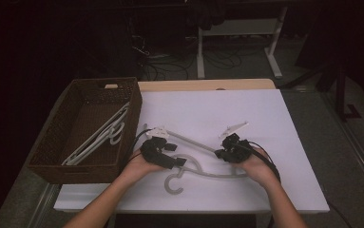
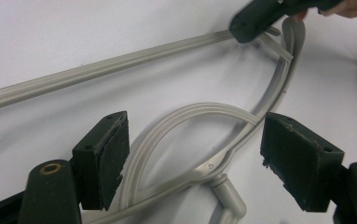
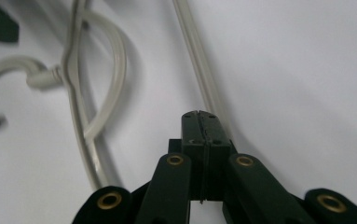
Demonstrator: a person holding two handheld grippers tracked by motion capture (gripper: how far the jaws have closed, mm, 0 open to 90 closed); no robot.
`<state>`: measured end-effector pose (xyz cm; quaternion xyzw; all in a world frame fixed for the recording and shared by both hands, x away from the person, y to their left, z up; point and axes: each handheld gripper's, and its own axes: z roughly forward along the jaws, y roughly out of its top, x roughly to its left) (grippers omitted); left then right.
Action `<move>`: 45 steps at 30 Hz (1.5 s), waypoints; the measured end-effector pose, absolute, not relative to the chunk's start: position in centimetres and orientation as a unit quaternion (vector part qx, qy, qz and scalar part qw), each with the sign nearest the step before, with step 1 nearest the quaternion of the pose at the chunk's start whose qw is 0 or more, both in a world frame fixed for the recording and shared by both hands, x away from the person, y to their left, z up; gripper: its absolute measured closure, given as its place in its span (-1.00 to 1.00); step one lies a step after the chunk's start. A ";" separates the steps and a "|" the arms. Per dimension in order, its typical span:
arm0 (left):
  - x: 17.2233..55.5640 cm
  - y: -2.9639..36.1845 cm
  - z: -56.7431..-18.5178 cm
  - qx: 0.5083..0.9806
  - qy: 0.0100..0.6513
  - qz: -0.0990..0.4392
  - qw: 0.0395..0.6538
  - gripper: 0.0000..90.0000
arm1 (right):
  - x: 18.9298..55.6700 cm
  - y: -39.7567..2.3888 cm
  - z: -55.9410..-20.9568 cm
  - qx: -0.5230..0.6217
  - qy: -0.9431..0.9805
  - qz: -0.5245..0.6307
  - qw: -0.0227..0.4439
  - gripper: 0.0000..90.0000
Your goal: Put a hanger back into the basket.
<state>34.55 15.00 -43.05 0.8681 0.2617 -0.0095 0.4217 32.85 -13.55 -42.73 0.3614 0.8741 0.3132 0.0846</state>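
A grey plastic hanger (image 1: 203,175) lies flat on the white table (image 1: 265,109), hook (image 1: 174,185) toward the front edge. My left gripper (image 1: 179,161) is at the hanger's neck. In the left gripper view it (image 2: 195,140) stands open, its pads on either side of the curved shoulder (image 2: 199,108) without touching it. My right gripper (image 1: 219,153) is at the hanger's right end. In the right gripper view it (image 3: 200,121) is shut, pads pressed together with nothing between them, and the straight bar (image 3: 199,60) runs past just beyond its tip. Its tip (image 2: 255,18) also touches the bar's end in the left gripper view.
A brown wicker basket (image 1: 51,156) stands at the table's left and holds white hangers (image 1: 101,135). A wooden strip (image 1: 208,84) edges the table's far side. The white surface stretches free behind and right of the hands.
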 end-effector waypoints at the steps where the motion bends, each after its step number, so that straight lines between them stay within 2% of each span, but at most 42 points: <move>1: 34.6 15.0 -43.1 0.868 0.262 -0.009 0.421 -0.47 | 32.6 -13.8 -42.9 0.365 0.874 0.309 0.082 0.98; 9: 34.6 15.2 -43.0 0.868 0.263 -0.007 0.422 -0.47 | 31.4 -14.7 -44.2 0.375 0.883 0.268 0.083 0.98; 15: 34.6 15.3 -42.9 0.867 0.264 -0.007 0.422 -0.47 | 31.9 -15.3 -44.2 0.383 0.883 0.249 0.108 0.98; 30: 34.7 14.9 -42.9 0.869 0.261 -0.008 0.421 -0.46 | 37.9 -19.1 -44.2 0.455 0.844 0.228 0.169 0.98; 36: 34.9 14.8 -42.9 0.870 0.259 -0.006 0.420 -0.46 | 39.9 -19.8 -44.7 0.474 0.834 0.234 0.159 0.98; 43: 35.9 14.0 -42.9 0.872 0.256 0.005 0.417 -0.45 | 38.5 -20.8 -43.1 0.472 0.816 0.303 0.140 0.92; 45: 36.4 13.6 -42.8 0.874 0.253 0.016 0.415 -0.37 | 37.9 -20.9 -42.8 0.469 0.814 0.313 0.139 0.86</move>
